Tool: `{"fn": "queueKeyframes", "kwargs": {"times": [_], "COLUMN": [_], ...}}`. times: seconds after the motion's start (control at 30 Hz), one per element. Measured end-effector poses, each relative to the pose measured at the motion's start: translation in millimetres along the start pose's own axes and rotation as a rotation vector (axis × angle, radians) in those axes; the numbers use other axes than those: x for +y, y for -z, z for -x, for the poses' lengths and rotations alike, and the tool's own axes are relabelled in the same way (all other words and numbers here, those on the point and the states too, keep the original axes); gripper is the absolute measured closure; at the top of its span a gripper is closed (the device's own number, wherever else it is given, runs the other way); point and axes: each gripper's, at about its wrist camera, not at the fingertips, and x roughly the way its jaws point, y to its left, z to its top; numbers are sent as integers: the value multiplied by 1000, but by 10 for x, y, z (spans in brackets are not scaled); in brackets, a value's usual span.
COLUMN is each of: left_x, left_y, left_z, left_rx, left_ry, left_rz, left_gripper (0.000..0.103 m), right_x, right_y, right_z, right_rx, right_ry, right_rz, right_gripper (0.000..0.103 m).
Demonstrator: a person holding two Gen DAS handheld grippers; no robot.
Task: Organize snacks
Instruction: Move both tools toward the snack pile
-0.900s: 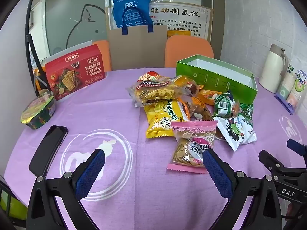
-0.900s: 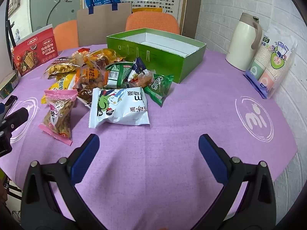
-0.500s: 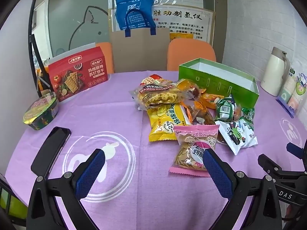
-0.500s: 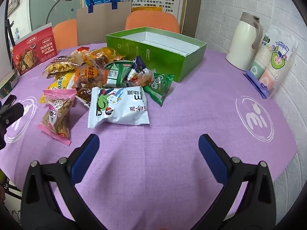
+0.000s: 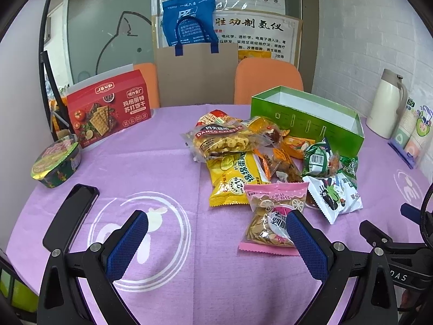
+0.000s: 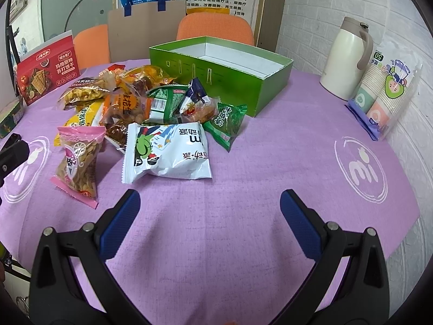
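Both grippers: black frames, silver screws, blue textured pads [image 5: 127,243].

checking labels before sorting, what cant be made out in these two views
- Open green cardboard box: floor hidden by its front wall, left wrist view.
- Orange snack packets: partly buried under the pile, left wrist view.
- Round green foil-lidded bowl: cut off by the left edge, right wrist view.
- Clear sleeve of paper cups: print too small, left wrist view.
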Motion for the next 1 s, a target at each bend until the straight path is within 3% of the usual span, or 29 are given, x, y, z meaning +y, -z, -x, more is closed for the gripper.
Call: {"fn": "queueKeyframes", "kwargs": {"times": [0.57, 0.7, 0.83, 1.0], "left_x": [-39, -12, 70, -48], "left_y": [-25, -57, -88, -53], "left_z": [-36, 40, 101, -10], "left_rx": [-2, -38, -69, -15], "left_ry": [18, 38, 88, 168], "left_rz": [-13, -27, -21, -71], "left_gripper": [0, 0, 0, 0], "right_x": [-7, -97, -300, -344], "right_y": [-11, -28, -86, -226], "right_z": [-105, -90, -13, -160], "right_rx": [23, 2, -79, -37], "right_ry": [-14, -40, -105, -206], "right_rz": [-2, -7, -45, -33], "right_gripper": [0, 0, 0, 0]}}
